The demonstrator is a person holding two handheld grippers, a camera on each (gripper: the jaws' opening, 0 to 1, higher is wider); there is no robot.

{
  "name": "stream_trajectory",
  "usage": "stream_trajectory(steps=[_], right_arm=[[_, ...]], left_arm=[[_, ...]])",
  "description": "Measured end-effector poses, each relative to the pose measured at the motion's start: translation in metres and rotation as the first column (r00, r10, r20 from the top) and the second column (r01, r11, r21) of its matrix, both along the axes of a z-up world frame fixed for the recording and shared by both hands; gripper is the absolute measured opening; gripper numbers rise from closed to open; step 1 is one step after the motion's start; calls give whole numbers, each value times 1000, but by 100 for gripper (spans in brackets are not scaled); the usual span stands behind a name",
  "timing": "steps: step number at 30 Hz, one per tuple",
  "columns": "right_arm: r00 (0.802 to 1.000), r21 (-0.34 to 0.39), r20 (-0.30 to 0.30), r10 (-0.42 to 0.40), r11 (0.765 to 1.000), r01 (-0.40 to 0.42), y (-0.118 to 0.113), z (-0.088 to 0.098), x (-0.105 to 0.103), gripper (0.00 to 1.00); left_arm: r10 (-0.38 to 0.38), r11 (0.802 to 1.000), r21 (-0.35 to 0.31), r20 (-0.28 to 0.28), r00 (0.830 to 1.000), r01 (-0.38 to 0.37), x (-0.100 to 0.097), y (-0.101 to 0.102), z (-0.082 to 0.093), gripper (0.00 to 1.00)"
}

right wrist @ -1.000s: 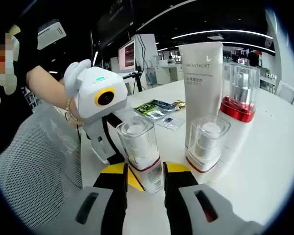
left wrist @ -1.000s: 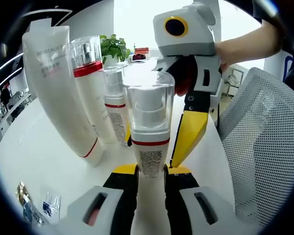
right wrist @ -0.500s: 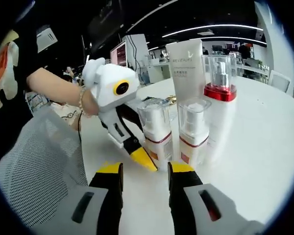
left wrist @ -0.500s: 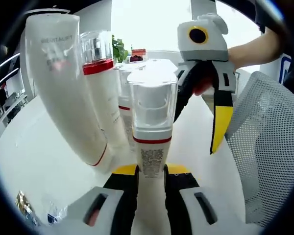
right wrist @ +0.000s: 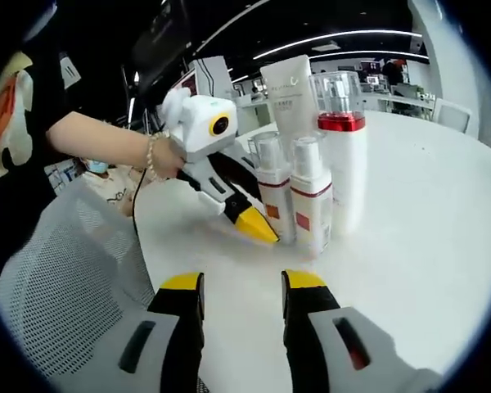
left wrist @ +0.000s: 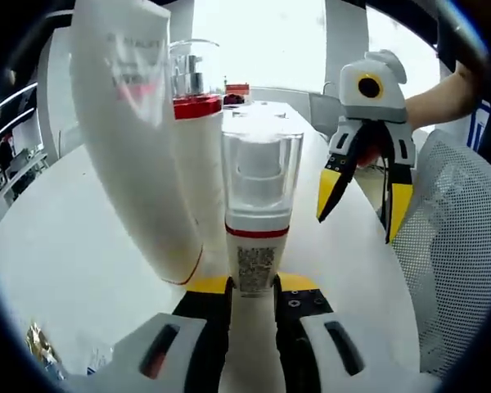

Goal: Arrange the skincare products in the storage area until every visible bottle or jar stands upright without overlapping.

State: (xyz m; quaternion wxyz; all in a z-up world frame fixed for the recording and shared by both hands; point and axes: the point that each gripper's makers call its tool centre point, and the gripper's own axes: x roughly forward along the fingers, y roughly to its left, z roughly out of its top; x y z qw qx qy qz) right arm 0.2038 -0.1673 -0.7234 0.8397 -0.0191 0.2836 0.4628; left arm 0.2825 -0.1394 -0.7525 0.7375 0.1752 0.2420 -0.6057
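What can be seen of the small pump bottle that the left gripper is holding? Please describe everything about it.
The small pump bottle stands upright on the white table. It has a white body, a red band at the shoulder, a printed code label low on the front and a clear plastic cap over a white pump. The left gripper clamps its base between yellow-tipped jaws. Behind it stand a taller red-collared bottle and a white tube.

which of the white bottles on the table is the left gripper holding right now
The short white pump bottle with the clear cap, the one clamped at its base in the left gripper; its twin, the taller red-collared bottle and the tube stand free.
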Motion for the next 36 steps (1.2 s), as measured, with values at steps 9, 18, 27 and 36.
stream_trajectory(steps=[9,18,27,36], right_arm=[[1000,6,0,-11,1000,11,1,1,1,38],[998,19,3,-67,998,67,-6,3,7,40],[990,46,23,-140,989,138,-6,18,12,53],[986,22,46,-162,987,161,3,28,12,68]], left_arm=[[26,1000,-6,-22,999,-27,1,0,2,18],[54,999,-1,-35,998,-54,-5,9,5,25],[102,995,1,-77,992,-102,-25,27,16,35],[186,982,0,-125,975,-187,-42,58,28,46]])
